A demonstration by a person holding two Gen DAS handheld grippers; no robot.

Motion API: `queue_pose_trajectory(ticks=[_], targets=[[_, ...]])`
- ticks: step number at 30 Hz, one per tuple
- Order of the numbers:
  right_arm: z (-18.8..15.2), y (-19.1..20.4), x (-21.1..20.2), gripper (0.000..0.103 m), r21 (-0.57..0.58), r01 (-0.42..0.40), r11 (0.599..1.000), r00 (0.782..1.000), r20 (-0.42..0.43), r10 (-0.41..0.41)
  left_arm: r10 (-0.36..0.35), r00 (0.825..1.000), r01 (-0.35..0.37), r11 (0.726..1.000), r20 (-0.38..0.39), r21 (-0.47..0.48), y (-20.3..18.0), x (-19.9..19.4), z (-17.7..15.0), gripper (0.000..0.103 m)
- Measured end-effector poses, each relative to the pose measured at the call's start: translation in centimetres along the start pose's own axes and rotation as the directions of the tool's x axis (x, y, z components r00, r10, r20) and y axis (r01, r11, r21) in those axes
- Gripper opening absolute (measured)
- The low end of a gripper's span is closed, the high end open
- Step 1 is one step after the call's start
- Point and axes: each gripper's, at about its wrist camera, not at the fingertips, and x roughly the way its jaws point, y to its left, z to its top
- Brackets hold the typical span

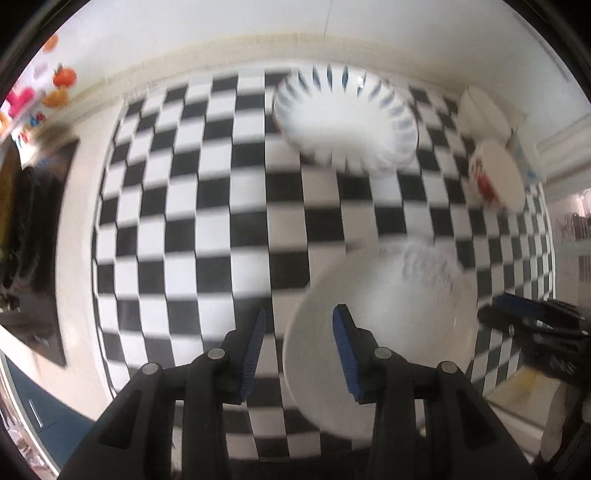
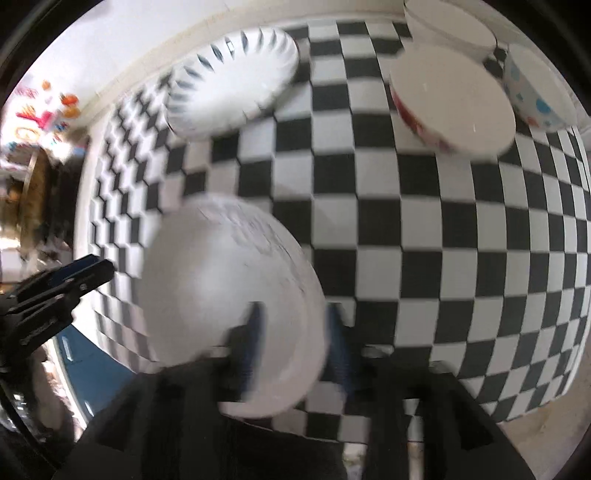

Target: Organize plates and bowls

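The desk (image 2: 424, 236) has a black and white checkered top, and 5 dishes show on it: 1 plate and 4 bowls. The plate (image 2: 229, 85) is white with dark blue streaks round its rim, and it sits near the far edge of the desk. 3 bowls crowd the far right corner: a plain white bowl (image 2: 450, 26) at the very back, a white bowl with red marks (image 2: 454, 99) just in front of it, and a white bowl with blue dots (image 2: 535, 88) beside that one. All 3 look to have nothing in them. The 4th is a big white bowl (image 2: 229, 295) with faint grey marks on its far side, near the front edge of the desk, and nothing is in it either. The right gripper (image 2: 295, 332) has its jaws on each side of this bowl's near rim, one inside and one outside, pinching it, though the picture is blurry. The left gripper (image 1: 299, 328) has its jaws spread apart with nothing between them, right beside the same bowl.
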Motion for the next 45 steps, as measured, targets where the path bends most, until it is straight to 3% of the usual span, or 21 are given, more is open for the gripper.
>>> queue_pose_trajectory(ticks=[1, 7, 13, 21, 24, 25, 27, 30, 31, 38, 45], targets=[[0.8, 0.3, -0.7, 0.073, 0.008, -0.033, 0.999, 0.999, 0.027, 0.033, 0.001, 1.000, -0.001, 1.000, 0.010, -0.001, 0.2, 0.0, 0.5, 0.036], [5.5, 1.5, -3.2, 0.073, 0.030, -0.051, 0.998, 0.991, 0.123, 0.047, -0.005, 0.998, 0.008, 0.999, 0.064, -0.042, 2.5, -0.8, 5.7, 0.036], [11.4, 1.3, -3.1, 0.073, 0.089, -0.023, 0.996, 0.986, 0.167, 0.008, -0.024, 0.998, 0.029, 0.996, 0.060, -0.085, 4.1, 0.7, 11.6, 0.036], [19.2, 0.5, 2.3, 0.070, 0.159, 0.010, 0.987, 0.993, 0.117, -0.029, -0.083, 0.995, 0.079, 0.995, -0.054, -0.066, 5.1, 7.8, 17.5, 0.036], [21.3, 0.2, 4.8, 0.062, 0.168, 0.030, 0.985, 0.996, 0.072, -0.043, -0.080, 0.994, 0.077, 0.996, -0.074, -0.043, 4.8, 9.6, 18.5, 0.036], [21.8, 0.1, 5.7, 0.055, 0.172, 0.036, 0.984, 0.997, 0.055, -0.047, -0.085, 0.993, 0.082, 0.996, -0.084, -0.041, 4.8, 10.2, 18.8, 0.035], [22.6, -0.3, 7.0, 0.046, 0.180, 0.047, 0.983, 0.998, 0.027, -0.052, -0.096, 0.990, 0.092, 0.995, -0.105, -0.041, 4.8, 11.3, 19.3, 0.021], [22.9, -0.9, 8.3, 0.023, 0.202, 0.047, 0.978, 0.999, -0.006, -0.046, -0.112, 0.986, 0.108, 0.993, -0.121, -0.039, 4.7, 12.3, 19.7, 0.019], [23.0, -1.1, 8.7, 0.020, 0.210, 0.045, 0.977, 0.999, -0.017, -0.042, -0.125, 0.985, 0.122, 0.992, -0.118, -0.036, 4.6, 12.4, 19.7, 0.018], [22.3, -2.1, 8.6, 0.017, 0.213, 0.000, 0.977, 1.000, -0.011, 0.002, -0.124, 0.987, 0.121, 0.992, -0.101, -0.031, 4.2, 12.3, 19.3, 0.018], [20.7, -2.0, 7.0, 0.016, 0.181, 0.009, 0.983, 1.000, -0.002, -0.008, -0.125, 0.989, 0.123, 0.992, -0.078, -0.029, 3.9, 10.5, 18.2, 0.018]])
